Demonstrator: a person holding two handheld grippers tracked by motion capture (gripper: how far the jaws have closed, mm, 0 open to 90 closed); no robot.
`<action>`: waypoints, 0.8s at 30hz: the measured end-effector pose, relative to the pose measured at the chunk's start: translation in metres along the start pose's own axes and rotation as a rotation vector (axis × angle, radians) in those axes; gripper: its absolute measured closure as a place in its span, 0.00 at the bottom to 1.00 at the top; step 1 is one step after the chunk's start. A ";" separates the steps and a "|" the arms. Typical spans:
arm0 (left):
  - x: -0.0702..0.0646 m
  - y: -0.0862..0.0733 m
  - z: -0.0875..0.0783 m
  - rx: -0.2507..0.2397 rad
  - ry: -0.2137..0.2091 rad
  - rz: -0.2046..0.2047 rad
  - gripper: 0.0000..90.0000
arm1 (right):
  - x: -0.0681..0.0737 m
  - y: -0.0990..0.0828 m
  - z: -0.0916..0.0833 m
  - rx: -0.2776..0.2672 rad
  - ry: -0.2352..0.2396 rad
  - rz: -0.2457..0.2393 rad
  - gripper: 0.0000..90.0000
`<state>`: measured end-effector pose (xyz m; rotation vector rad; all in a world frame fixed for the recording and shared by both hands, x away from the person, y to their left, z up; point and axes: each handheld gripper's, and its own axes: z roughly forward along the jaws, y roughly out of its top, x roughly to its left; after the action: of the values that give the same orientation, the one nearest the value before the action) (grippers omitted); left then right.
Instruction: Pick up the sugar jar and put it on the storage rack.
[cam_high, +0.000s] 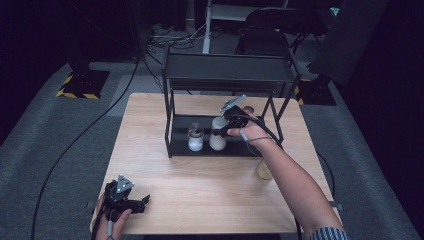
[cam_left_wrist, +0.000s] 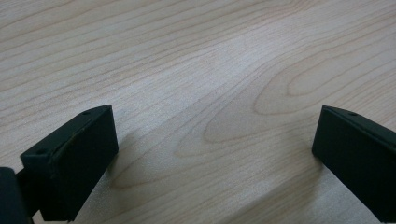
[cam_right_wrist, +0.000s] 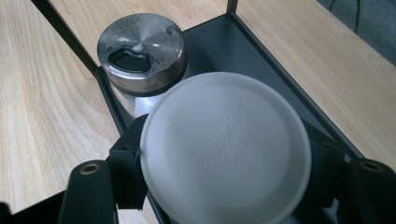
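R gripper (cam_high: 223, 129) jaws clamped on the white-lidded bottle (cam_right_wrist: 225, 145), which stands on the bottom shelf of the black rack (cam_high: 176, 142) just beside 1 shaker (cam_right_wrist: 141, 51); so 2 containers on that shelf, plus 1 yellowish item (cam_high: 263, 170) on the table (cam_high: 200, 185) by the forearm, too hidden to ID. L gripper (cam_left_wrist: 212, 149) jaws wide open, nothing between, low over bare wood at the near-left corner. R gripper view adds embossed lettering on the lid and the shaker's steel top w/ pour slot; high view shows white fill in both.
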<state>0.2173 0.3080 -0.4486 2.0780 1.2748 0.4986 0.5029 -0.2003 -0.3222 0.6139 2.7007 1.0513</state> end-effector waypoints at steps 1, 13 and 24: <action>0.000 0.000 0.000 0.000 0.000 0.000 0.00 | -0.002 0.000 -0.001 0.001 0.007 0.003 0.36; 0.000 0.000 0.000 0.001 0.000 0.001 0.00 | 0.002 -0.002 -0.042 -0.074 -0.002 -0.001 0.16; 0.000 0.000 0.000 0.001 -0.001 0.004 0.00 | 0.013 -0.021 -0.099 -0.132 -0.036 -0.026 0.12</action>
<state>0.2177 0.3083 -0.4485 2.0814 1.2711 0.4987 0.4540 -0.2680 -0.2638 0.5668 2.5763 1.1891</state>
